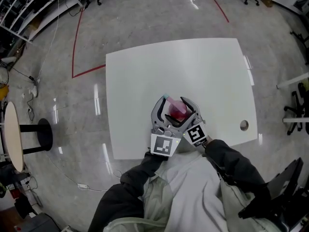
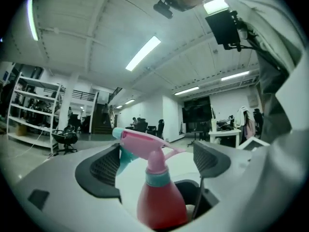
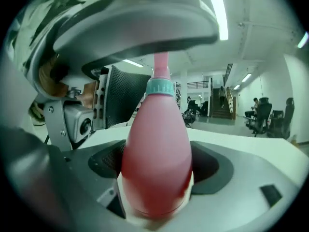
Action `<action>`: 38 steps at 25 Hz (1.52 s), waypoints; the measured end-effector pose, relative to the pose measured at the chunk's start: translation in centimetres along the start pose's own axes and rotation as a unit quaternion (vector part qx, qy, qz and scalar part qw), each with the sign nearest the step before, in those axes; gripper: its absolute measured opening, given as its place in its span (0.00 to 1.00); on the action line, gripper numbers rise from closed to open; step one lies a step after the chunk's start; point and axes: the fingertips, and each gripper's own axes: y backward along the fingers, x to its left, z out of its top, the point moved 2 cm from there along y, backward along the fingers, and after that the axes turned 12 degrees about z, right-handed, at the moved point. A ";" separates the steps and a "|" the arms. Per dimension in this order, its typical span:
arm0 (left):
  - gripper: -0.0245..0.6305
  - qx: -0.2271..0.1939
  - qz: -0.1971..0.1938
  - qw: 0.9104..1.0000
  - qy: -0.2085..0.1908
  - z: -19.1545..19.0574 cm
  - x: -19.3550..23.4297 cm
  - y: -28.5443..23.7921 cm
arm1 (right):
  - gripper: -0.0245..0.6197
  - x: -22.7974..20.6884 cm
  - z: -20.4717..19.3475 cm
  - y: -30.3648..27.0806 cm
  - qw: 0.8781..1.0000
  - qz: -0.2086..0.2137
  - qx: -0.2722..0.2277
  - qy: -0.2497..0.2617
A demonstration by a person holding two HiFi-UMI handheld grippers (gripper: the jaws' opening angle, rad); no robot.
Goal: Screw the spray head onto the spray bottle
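Observation:
A red spray bottle with a teal collar carries a pink spray head with a teal nozzle. It sits over the near edge of the white table. My right gripper is shut on the bottle's wide body, one pad against each side. My left gripper stands wide open around the spray head. Its pads flank the head without touching it. In the head view the left gripper and right gripper meet at the bottle. The left gripper's body hides the spray head in the right gripper view.
The table has a round cable hole near its right front corner. A round side table stands on the floor to the left. Red tape lines mark the floor beyond, and shelving and office chairs stand farther off.

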 end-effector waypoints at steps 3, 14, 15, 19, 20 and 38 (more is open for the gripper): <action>0.78 -0.004 -0.047 0.996 -0.069 0.2 -0.9 0.4 | 0.65 0.7 -0.3 0.1 0.999 0.039 0.008 0.005; 0.53 -0.006 -0.238 0.962 -0.134 -0.4 -0.5 1.7 | 0.65 2.4 -0.6 0.0 0.985 0.164 0.017 0.040; 0.51 -0.002 -0.269 0.954 -0.133 -0.4 -0.4 2.1 | 0.65 2.6 -0.7 0.1 0.983 0.179 0.018 0.045; 0.44 0.035 -0.318 0.939 -0.130 -1.4 -0.2 3.0 | 0.66 2.7 -0.8 0.5 0.981 0.188 0.020 0.048; 0.45 0.037 -0.296 0.945 -0.134 -1.8 0.1 3.2 | 0.66 2.6 -0.8 0.4 0.983 0.176 0.019 0.042; 0.66 0.102 -0.068 0.992 0.012 0.1 -1.5 1.3 | 0.66 0.3 -1.0 0.3 0.995 -0.048 0.083 0.032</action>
